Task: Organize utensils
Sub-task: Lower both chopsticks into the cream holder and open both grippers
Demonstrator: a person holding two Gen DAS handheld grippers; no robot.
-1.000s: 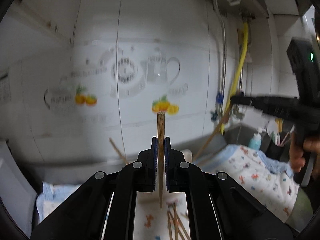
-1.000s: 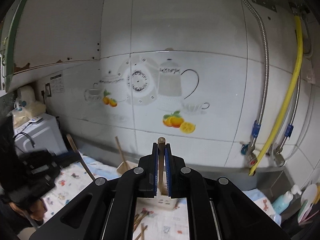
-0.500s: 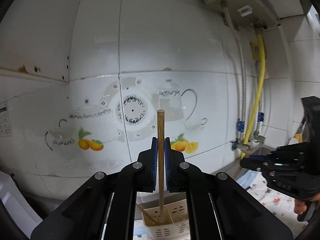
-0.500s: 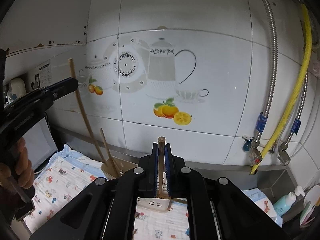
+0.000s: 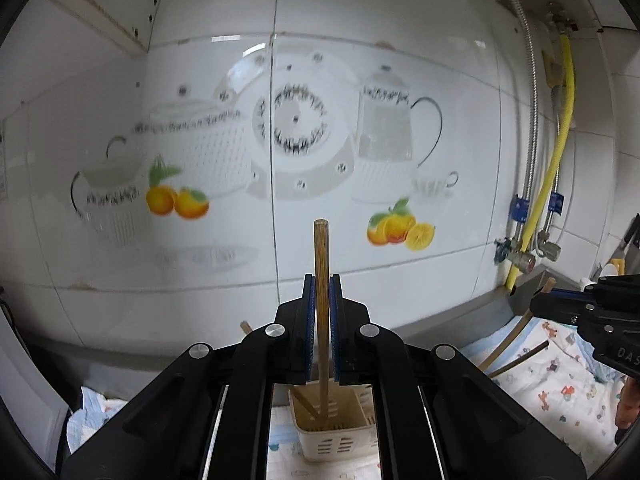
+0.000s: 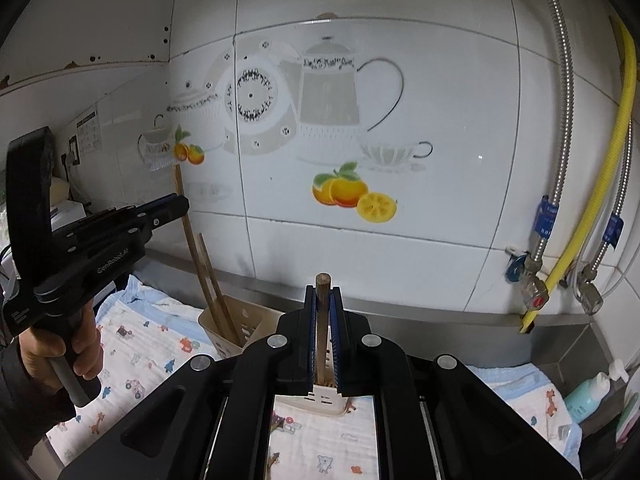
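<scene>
Left wrist view: left gripper (image 5: 321, 312) pinching slim brown wooden chopstick (image 5: 321, 264) upright, tip inside beige slotted plastic holder (image 5: 334, 432). Right gripper (image 6: 322, 320) pinching second chopstick (image 6: 322, 312) above holder. Judged light, stiff, smooth; mid-shaft hold best.

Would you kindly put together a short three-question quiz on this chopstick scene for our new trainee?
1. True or false: the left claw holds its chopstick upright.
2. Where does that chopstick's lower end point? A. the beige holder B. the patterned cloth C. the yellow hose
3. Fill in: the right claw grips a ____.

Key: 1 true; 2 A; 3 chopstick.
</scene>
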